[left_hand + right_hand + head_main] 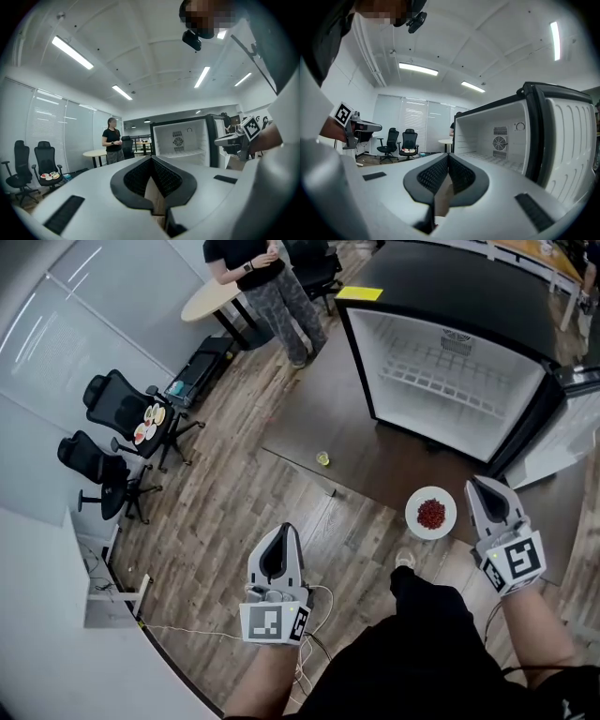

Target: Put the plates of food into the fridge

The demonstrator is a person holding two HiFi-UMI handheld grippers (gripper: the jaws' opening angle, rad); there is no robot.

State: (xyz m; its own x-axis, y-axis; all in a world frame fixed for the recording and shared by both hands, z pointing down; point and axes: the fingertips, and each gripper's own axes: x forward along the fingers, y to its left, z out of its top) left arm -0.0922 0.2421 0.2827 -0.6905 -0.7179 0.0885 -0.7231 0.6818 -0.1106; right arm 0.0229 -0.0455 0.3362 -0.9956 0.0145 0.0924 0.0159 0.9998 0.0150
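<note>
In front of the open black fridge with the white interior (450,287), near the lower right edge of a dark brown floor panel (319,409): 1 round white plate (413,504) with a heap of red food (431,515). Flat, apparently resting on the panel, gripped by neither tool. Just right of it in the head view, the right gripper (478,486), held level and pointing at the fridge (506,136). Jaws pressed together in the right gripper view (447,157), nothing clamped between them. Level too, the left gripper (283,532), out over the wooden plank floor (234,512) and well left of the plate. Jaws likewise closed on nothing (151,159). Far to the left, on the seat of 1 of 2 black office chairs (111,395): several small plates of food (148,423). By the panel's near left edge, a small yellow-green object (322,458). At the far side, a person in a dark top (267,277) beside a round pale table (208,304).
</note>
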